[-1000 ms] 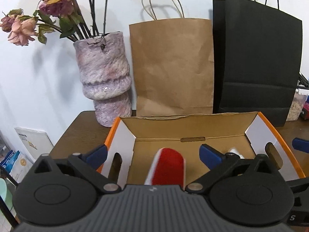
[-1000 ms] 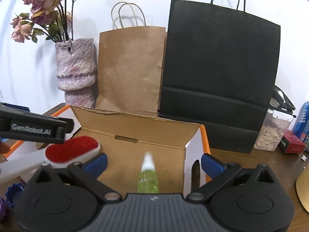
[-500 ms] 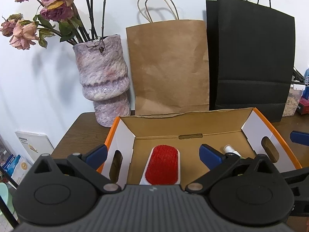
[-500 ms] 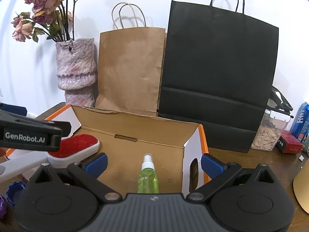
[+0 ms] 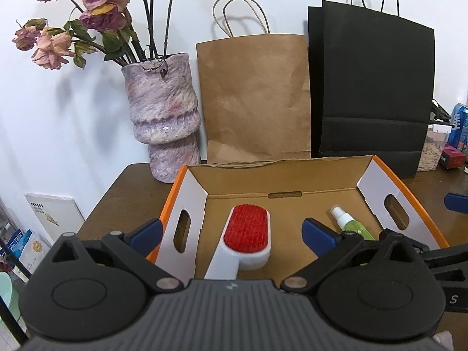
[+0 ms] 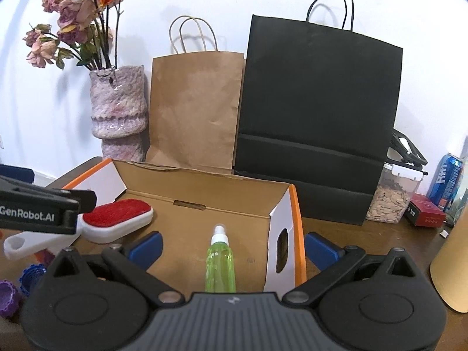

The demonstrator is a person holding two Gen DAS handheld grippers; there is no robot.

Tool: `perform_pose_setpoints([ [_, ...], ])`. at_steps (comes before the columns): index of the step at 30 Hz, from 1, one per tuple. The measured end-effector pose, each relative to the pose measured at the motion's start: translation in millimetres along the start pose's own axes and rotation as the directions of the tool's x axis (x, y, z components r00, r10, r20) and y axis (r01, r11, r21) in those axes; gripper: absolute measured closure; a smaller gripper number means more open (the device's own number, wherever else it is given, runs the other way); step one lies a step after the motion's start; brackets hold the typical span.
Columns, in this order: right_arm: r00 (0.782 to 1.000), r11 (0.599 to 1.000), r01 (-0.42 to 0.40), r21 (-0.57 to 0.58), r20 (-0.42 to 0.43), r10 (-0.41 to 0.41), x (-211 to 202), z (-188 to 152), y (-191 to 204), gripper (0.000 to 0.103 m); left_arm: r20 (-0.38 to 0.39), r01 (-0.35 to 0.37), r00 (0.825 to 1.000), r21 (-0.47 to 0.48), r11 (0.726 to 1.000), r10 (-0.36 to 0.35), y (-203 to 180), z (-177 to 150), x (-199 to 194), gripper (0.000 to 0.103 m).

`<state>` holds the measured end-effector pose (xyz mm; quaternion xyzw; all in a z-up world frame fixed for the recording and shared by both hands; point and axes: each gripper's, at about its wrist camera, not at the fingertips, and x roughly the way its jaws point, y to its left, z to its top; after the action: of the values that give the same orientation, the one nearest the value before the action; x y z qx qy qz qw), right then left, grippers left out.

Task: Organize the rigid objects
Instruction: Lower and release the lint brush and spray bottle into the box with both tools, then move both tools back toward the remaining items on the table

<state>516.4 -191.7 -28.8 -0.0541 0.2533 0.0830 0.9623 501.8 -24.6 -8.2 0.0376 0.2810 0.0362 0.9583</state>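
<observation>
Both grippers hover at the near edge of the open cardboard box [image 5: 292,172] with fingers spread apart and gripping nothing: the left gripper [image 5: 231,232] frames the lint brush [image 5: 247,235], the right gripper [image 6: 232,247] frames the green spray bottle [image 6: 220,266], and both items lie flat on the box floor. A careless pull-out could catch the brush's smooth white plastic handle or nudge the round, slick bottle, which I judge rolls easily. The brush head is a red, napped oval pad, and the corrugated box has thin orange-edged walls with slotted handles.
</observation>
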Motion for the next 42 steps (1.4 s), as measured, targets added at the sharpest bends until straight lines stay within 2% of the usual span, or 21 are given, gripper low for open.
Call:
perform_pose_setpoints([
  [25,0.999,1.000,-0.008,0.029,0.032,0.007,-95,-44,10,0.000,0.021,0.032,0.999,-0.027,0.999,-0.032,4,-51,-90,0.000],
  [31,1.000,1.000,-0.008,0.030,0.028,0.008,-120,-66,12,0.000,0.024,0.051,0.998,-0.015,0.999,-0.051,1,-71,-115,0.000],
  [42,1.000,1.000,0.013,0.025,-0.012,-0.012,-152,-109,8,0.000,-0.015,0.063,0.998,0.004,0.998,-0.063,-3,-112,-142,0.000],
])
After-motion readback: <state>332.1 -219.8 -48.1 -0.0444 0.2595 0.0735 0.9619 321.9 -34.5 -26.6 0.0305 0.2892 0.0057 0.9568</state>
